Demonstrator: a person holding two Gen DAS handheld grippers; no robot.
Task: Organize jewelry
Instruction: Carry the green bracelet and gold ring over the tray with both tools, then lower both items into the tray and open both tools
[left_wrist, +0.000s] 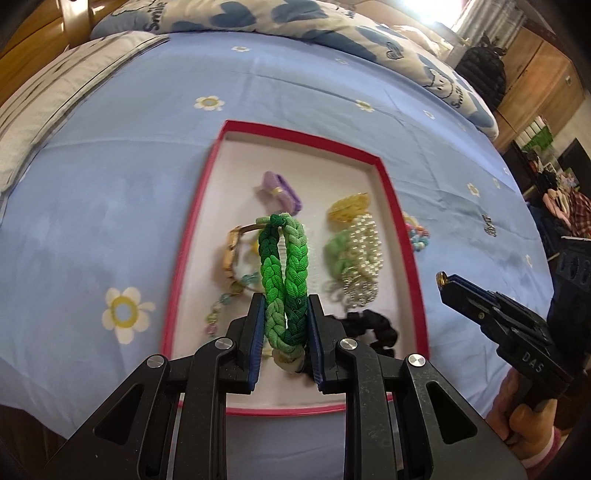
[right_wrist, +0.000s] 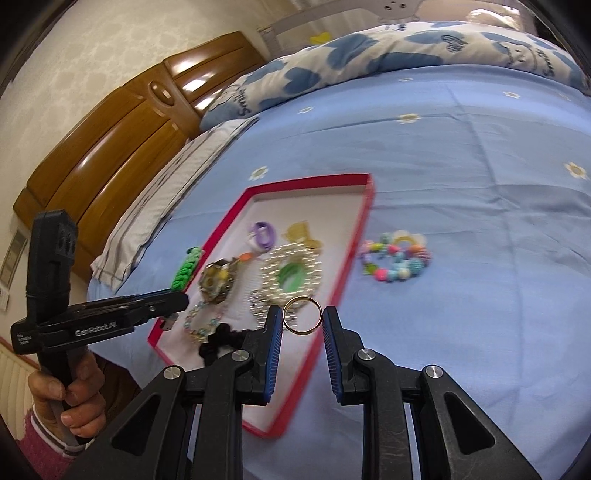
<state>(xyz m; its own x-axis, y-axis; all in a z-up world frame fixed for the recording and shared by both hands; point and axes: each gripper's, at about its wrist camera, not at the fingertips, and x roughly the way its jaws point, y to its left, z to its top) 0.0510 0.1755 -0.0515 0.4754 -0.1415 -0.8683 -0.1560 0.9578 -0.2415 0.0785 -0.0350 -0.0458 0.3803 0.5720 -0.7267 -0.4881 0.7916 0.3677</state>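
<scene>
Two grippers work above a red-rimmed tray (left_wrist: 388, 192) that lies on a blue flowered bedsheet (left_wrist: 129, 166). The left gripper (left_wrist: 285, 314) has its jaws drawn in on a green braided band (left_wrist: 282, 266), pinching its lower part so the loop juts forward above the tray. The right gripper (right_wrist: 302, 320) holds a thin gold ring (right_wrist: 302, 315) between its blue pads (right_wrist: 275, 354); the ring spans the narrow gap between them, over the tray's near right rim. Inside the tray lie a purple hair tie (left_wrist: 282, 190), a pearl cluster (left_wrist: 364, 243), a black scrunchie (left_wrist: 373, 326) and a watch (partly hidden in the left view). One multicoloured bead bracelet (right_wrist: 397, 260) lies on the sheet just beside the tray.
</scene>
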